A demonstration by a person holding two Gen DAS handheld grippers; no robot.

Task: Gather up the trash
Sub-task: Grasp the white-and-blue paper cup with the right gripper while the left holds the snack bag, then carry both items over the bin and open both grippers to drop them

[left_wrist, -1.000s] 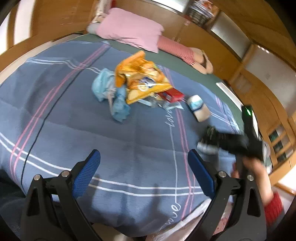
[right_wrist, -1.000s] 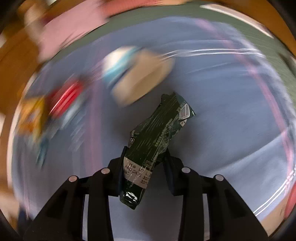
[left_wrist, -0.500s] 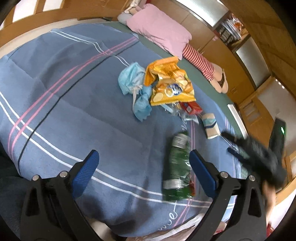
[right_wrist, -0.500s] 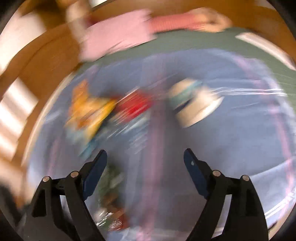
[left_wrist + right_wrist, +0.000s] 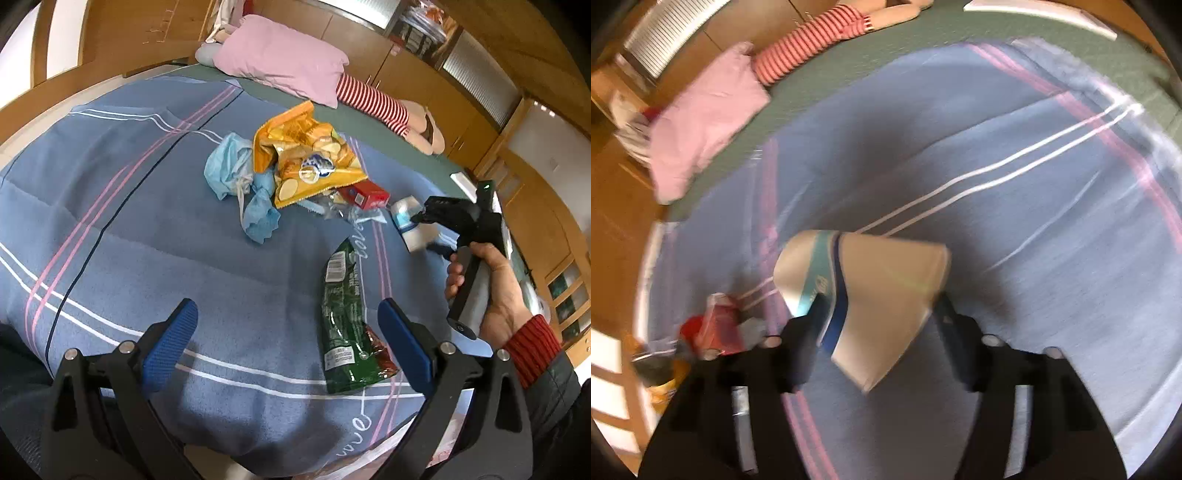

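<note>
Wood-panelled walls ring a bed whose blue blanket (image 5: 155, 236) carries pink and white stripes, with a pink pillow (image 5: 284, 62) at its far end.

On the blanket's near part lies a green wrapper (image 5: 343, 325), flat, its long axis running from the near edge away toward the pillow (barcode end farthest). It is crumpled and glossy, with a red scrap showing under its near right corner. Beyond it sits a heap: an orange chip bag (image 5: 306, 158), a blue mask (image 5: 232, 170), a red box (image 5: 364, 195) and clear plastic.

A paper cup (image 5: 871, 295), beige with a teal and blue band, lies on its side just right of the red box. In the right wrist view its rim points to the upper left.

Right gripper (image 5: 879, 306) straddles the cup, jaws closing, about half open; the blur hides whether the pads press it yet. A hand (image 5: 487, 291) in a red cuff holds it.

Left gripper (image 5: 288, 332) hangs wide open over the blanket, holding nothing, the wrapper between its fingers in view.
</note>
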